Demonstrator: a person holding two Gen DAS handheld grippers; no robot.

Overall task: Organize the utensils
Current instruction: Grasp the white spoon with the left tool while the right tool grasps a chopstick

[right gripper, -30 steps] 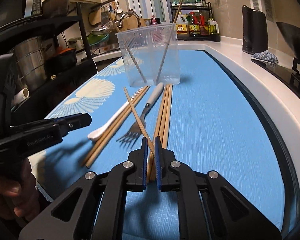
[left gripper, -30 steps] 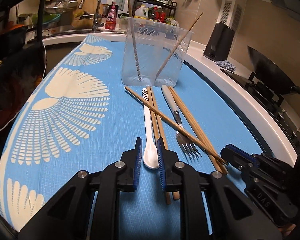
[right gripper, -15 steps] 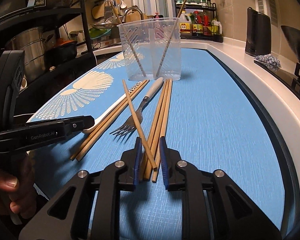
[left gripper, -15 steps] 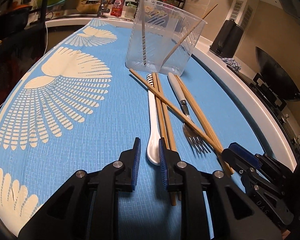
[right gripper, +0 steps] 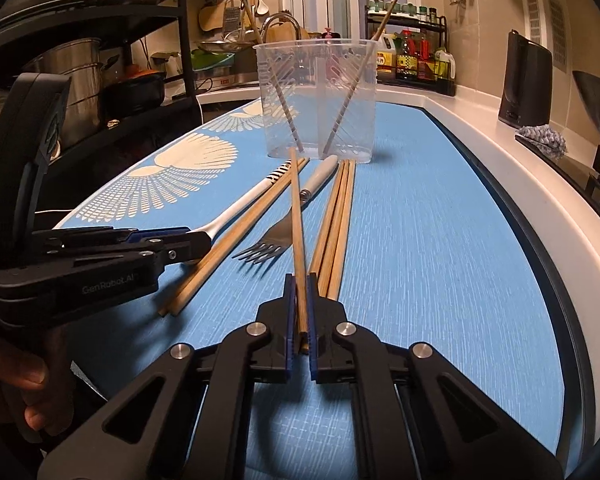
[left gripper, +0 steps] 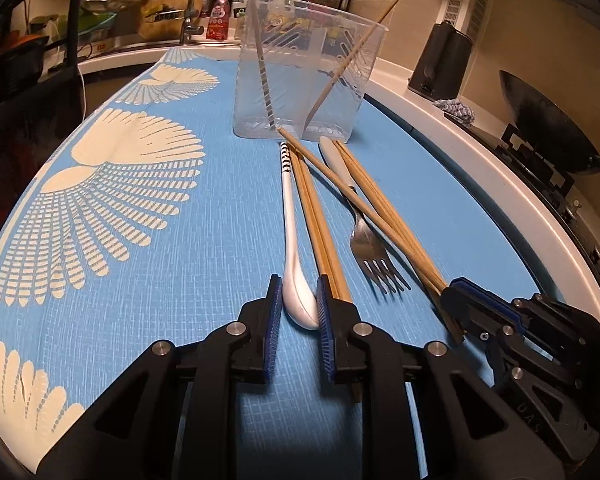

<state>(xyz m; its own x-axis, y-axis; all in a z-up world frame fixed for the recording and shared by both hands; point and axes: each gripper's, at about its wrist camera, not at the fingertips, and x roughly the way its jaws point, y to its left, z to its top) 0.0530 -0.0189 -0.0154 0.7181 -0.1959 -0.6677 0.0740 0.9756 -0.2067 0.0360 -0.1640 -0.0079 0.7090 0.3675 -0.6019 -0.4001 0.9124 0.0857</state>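
**Both tongs on utensils, container waiting**

On the blue mat [right gripper: 420,260] I've got both tongs down among the loose utensils. My right tongs [right gripper: 300,312] have just been closing and are now pinched narrow on one chopstick [right gripper: 296,216], the one lying diagonally over the fork [right gripper: 268,246]. I took it first, I'd say, because it sits on top of the pile and comes free cleanly. My left tongs [left gripper: 298,308] stand narrow around the bowl of the white spoon [left gripper: 290,240]; the right pad touches it, the left pad shows a thin gap, so I can't tell if it's truly gripped. Two more chopstick bundles [right gripper: 336,216] lie flat beside the fork.

The clear container [right gripper: 318,100] stands at the far end of the mat, just beyond the handles, already holding two sticks leaning against its walls. It's likely the drop target.

Readable writing: "GenRobot.AI" on the left tongs' body in the right view; "DAS" on the right tongs' body in the left view. Bottle labels at the back are too small.
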